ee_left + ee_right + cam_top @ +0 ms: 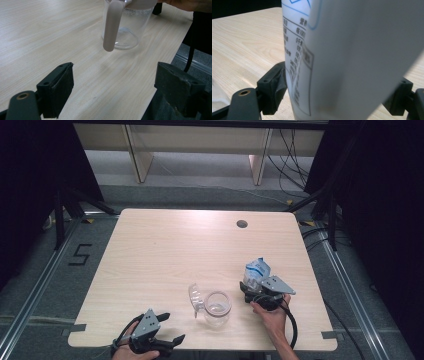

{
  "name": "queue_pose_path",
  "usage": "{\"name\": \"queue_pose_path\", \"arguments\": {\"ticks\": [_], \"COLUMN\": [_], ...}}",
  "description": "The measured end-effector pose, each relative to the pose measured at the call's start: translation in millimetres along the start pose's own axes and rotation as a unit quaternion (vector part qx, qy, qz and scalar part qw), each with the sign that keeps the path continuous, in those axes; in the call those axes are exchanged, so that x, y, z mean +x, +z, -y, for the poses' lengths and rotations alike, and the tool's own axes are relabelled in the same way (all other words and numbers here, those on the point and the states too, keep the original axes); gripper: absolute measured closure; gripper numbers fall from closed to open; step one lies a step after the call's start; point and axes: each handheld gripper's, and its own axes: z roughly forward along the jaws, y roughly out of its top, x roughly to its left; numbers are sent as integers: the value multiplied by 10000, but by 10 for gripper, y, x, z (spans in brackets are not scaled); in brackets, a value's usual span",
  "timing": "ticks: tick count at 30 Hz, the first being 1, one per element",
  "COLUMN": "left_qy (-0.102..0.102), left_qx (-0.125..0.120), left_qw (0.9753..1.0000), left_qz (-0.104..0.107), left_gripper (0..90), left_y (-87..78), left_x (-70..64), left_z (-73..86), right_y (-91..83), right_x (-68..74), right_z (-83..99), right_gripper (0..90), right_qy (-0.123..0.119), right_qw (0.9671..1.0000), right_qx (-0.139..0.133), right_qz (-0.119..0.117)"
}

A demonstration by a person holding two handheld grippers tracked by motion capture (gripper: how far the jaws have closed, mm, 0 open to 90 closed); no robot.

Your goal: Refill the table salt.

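A clear plastic jug (218,309) stands near the table's front edge, with a see-through handle or lid part (194,298) on its left side. In the left gripper view the jug (130,30) shows a pale grey handle (111,25) facing me. My left gripper (172,327) is open at the front left, its jaws wide apart and short of the jug. My right gripper (249,291) is shut on a white and blue printed bag (257,271), held upright just right of the jug. That bag (352,50) sits between the jaw pads (273,87).
The light wooden table (165,250) has a round cable hole (242,224) at the back right. Its right edge (160,65) runs close to the left gripper. Black cables trail from both grippers. Dark stands and floor rails flank the table.
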Motion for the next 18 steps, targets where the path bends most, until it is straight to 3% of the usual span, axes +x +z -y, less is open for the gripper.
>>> {"name": "queue_pose_path", "arguments": {"ticks": [9, 18], "left_qy": [2, 0], "left_qx": [0, -4], "left_qw": [10000, 10000], "left_qz": [5, 2], "left_gripper": [151, 151], "left_y": [1, 0], "left_x": [-1, 0], "left_z": [1, 1], "right_y": [13, 15], "right_x": [-28, -37], "right_z": [-2, -7], "right_gripper": [245, 286], "right_qy": [38, 101], "right_qw": [10000, 9999], "right_qx": [0, 86], "right_qz": [76, 10]}}
